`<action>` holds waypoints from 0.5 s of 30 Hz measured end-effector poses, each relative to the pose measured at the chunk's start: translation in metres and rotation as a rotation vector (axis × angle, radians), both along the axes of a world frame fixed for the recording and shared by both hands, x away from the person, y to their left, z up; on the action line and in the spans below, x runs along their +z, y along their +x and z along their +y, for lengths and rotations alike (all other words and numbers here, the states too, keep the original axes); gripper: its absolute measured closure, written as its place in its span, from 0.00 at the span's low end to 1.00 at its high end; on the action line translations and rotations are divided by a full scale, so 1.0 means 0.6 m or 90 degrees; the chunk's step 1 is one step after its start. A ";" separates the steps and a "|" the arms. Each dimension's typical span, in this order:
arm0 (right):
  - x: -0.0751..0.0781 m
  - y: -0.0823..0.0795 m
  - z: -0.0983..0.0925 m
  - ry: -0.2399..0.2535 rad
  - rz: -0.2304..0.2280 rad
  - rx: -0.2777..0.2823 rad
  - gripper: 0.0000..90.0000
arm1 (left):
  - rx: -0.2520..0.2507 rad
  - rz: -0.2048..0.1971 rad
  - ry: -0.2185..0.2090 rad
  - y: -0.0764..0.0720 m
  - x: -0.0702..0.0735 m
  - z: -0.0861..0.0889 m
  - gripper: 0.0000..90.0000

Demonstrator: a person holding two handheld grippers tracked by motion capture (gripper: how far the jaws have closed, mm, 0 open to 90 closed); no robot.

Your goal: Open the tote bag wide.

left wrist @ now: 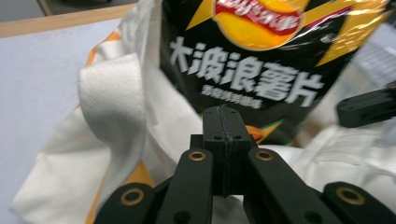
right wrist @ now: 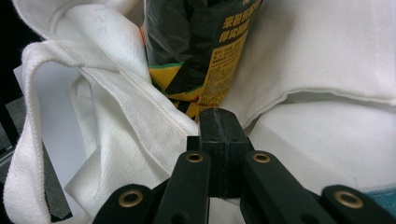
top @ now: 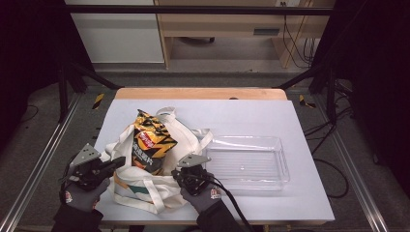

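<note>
A white cloth tote bag [top: 145,193] lies on the table with a black and yellow chips bag [top: 150,142] standing in its mouth. My left gripper [top: 117,162] is at the bag's left side, and in the left gripper view its jaws [left wrist: 223,113] are pressed together, pointing at the chips bag [left wrist: 243,70] over the tote's cloth [left wrist: 112,112]. My right gripper [top: 176,174] is at the bag's right side. Its shut jaws [right wrist: 219,114] sit just above the tote's rim [right wrist: 140,112], close to the chips bag's lower end [right wrist: 205,51]. I see nothing pinched in either gripper.
A clear plastic tray [top: 283,159] sits to the right of the tote bag, close beside my right hand. The white table cover [top: 241,113] has bare room behind the bag and tray. A dark frame and cables surround the table.
</note>
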State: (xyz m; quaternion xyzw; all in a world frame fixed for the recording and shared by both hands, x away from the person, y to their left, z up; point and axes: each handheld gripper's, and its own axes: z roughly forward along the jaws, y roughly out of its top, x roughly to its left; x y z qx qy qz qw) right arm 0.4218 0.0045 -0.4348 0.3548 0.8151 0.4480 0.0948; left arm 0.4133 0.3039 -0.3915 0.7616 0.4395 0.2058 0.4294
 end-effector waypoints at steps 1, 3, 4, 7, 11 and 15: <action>-0.002 -0.001 0.000 0.000 0.000 0.001 1.00 | 0.003 0.005 0.006 0.002 -0.003 0.002 1.00; -0.007 -0.005 0.002 -0.003 -0.005 0.001 1.00 | 0.013 0.009 0.028 0.002 -0.009 0.004 1.00; -0.009 -0.006 0.002 -0.001 -0.004 0.000 1.00 | 0.018 0.012 0.033 0.002 -0.013 0.005 1.00; -0.011 -0.007 0.000 0.002 -0.003 0.001 1.00 | 0.023 0.028 0.050 0.000 -0.027 0.011 1.00; -0.019 -0.011 -0.001 0.014 0.003 0.001 1.00 | 0.031 0.050 0.051 -0.002 -0.043 0.024 1.00; -0.027 -0.015 0.001 0.015 0.001 0.000 1.00 | 0.042 0.062 0.065 -0.004 -0.054 0.027 1.00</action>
